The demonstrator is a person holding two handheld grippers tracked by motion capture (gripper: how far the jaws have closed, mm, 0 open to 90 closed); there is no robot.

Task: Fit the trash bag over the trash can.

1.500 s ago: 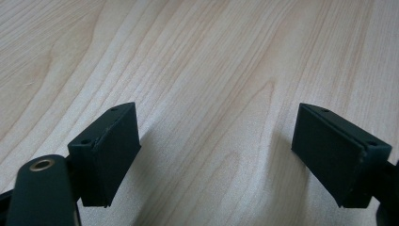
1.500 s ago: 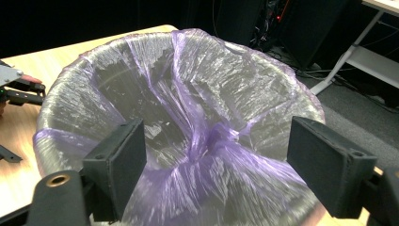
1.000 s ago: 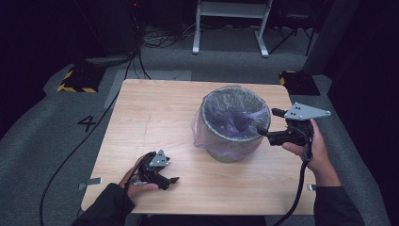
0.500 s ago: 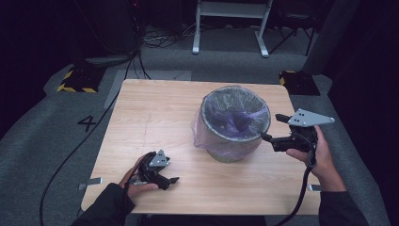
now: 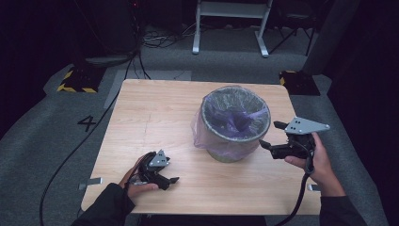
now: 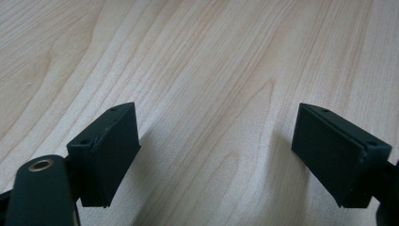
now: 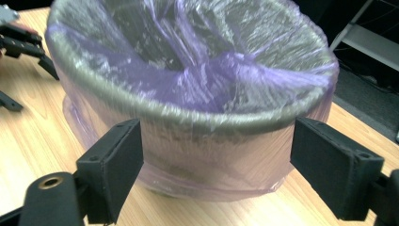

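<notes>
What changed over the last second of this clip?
The right gripper drew back from the bin toward the person and sank a little, jaws open and holding nothing. The left gripper stayed resting open on the table; the bin and its purple liner did not move.

I can read just one thing from here. It is a big dark number 4 (image 5: 87,123), painted or taped on the grey floor (image 5: 42,141). It sits on the left side, a little way off from the bench (image 5: 155,108). Near it, farther back on the floor, there is a black block with yellow and black warning stripes (image 5: 75,87) along its edge. Those stripes are a sign to watch out, but they have no words. I see no words, names or numbers on the bench.
</notes>
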